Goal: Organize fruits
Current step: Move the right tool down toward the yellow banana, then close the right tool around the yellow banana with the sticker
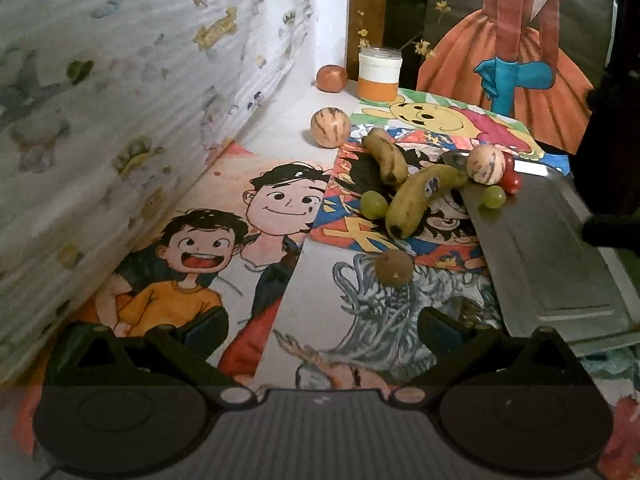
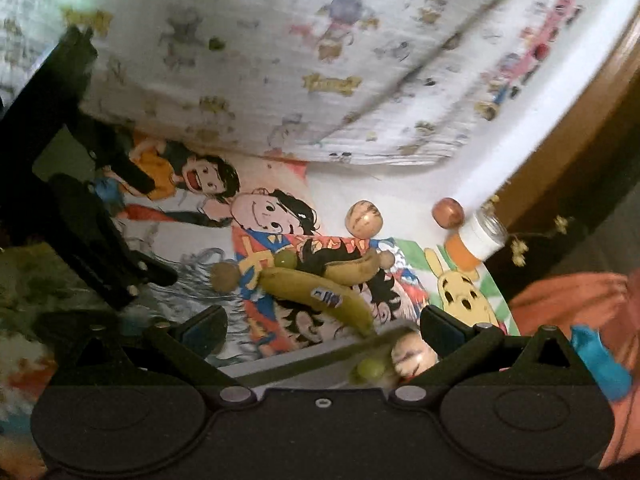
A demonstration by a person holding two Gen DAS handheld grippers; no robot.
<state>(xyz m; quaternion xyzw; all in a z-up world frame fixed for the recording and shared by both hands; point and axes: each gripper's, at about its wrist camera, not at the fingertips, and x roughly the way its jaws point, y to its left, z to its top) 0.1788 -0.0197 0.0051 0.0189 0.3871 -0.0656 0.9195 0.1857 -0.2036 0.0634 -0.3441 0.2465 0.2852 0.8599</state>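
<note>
Left wrist view shows the left hand-held gripper (image 1: 322, 330) spread and empty above the surface (image 1: 280, 120), pointed toward the kiwi (image 1: 393, 267). Fruit lies mostly loose: two bananas (image 1: 416, 200), a grape (image 1: 373, 204) and a striped fruit (image 1: 330, 127) on the drawings; another striped fruit (image 1: 485, 163) and grapes sit at the tray (image 1: 560, 264) far end. Right hand-held gripper (image 2: 322, 334) is spread too, empty, over the tray rim. I judge the kiwi the likely next pick: close on its middle gently. Open room lies left; the cloth wall (image 1: 120, 120) bounds it, the tray edge crowds the right.
</note>
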